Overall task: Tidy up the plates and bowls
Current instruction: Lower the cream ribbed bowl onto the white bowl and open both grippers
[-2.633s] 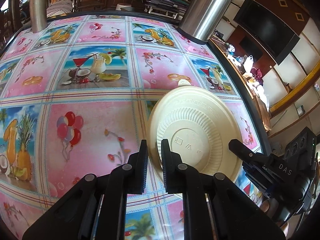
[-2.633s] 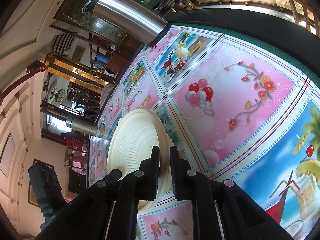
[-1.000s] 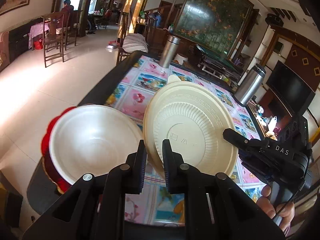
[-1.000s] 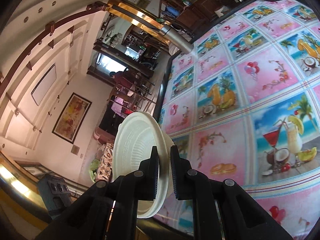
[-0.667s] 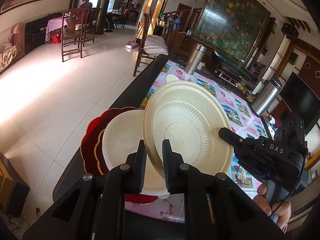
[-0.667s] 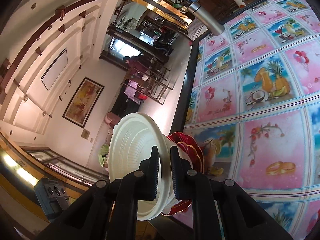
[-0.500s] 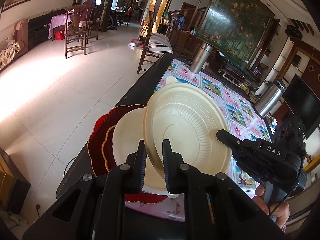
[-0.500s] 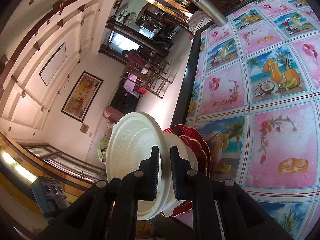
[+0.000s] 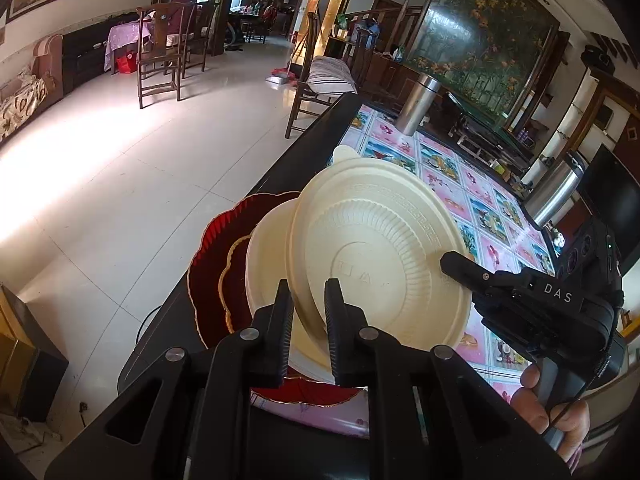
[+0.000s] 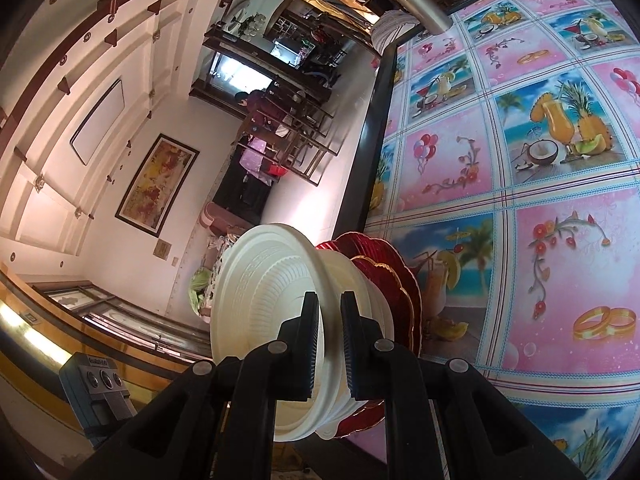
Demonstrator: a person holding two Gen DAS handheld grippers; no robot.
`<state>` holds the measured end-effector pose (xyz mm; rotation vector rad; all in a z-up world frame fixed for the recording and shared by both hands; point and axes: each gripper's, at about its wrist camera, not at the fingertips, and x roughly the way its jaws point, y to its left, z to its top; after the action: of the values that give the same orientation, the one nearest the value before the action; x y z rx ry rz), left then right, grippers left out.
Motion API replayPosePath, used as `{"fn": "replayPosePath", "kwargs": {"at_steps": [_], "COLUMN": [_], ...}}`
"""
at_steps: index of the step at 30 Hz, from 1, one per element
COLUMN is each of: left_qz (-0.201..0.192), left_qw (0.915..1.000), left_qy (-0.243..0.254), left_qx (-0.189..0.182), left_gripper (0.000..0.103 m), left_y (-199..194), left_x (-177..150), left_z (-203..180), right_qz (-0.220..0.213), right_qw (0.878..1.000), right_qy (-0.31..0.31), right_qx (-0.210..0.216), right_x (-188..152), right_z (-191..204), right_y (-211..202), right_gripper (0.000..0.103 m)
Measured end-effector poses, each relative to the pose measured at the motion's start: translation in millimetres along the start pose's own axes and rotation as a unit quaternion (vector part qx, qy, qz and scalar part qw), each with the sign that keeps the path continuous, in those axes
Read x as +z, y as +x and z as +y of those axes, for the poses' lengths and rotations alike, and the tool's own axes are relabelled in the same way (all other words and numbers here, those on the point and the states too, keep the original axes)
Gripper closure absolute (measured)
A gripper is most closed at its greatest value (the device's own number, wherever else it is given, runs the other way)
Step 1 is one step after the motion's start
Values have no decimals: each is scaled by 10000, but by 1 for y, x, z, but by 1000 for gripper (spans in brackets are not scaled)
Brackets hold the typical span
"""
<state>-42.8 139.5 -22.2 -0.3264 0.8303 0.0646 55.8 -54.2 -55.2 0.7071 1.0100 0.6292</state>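
Both grippers, left and right, clamped on cream lid's rim, opp. sides, above bowl on red plates. We judge lid light, thin, flexy; rim hold suits.

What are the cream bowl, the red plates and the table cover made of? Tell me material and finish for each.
Cream bowl: looks like moulded pulp or thin disposable plastic, matte, with pressed ribs and an embossed rim band.
Red plates: probably glazed ceramic or glossy plastic; shiny, scalloped, gold-edged. Cannot tell which.
Table cover: seems printed vinyl, smooth with a slight sheen.
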Motion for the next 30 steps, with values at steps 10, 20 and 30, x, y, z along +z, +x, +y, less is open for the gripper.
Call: {"fn": "replayPosePath", "kwargs": {"at_steps": [10, 20, 30], "left_qz": [-60, -26, -82], "left_qw": [9998, 9998, 9993], "left_qy": [33, 30, 6], "left_qx": [168, 184, 363], "left_gripper": [90, 90, 89], "left_y": [1, 4, -1], "left_x": [-3, -6, -4], "left_z": [4, 7, 12], "right_qz": [101, 84, -14], "right_qw": [9999, 9996, 9952], "right_qy": [-81, -161, -716], "right_qx": [-73, -219, -674], "right_x": [-2, -5, -12], "right_z": [2, 4, 22], "right_y": [12, 14, 16], "right_gripper": [91, 89, 87]}}
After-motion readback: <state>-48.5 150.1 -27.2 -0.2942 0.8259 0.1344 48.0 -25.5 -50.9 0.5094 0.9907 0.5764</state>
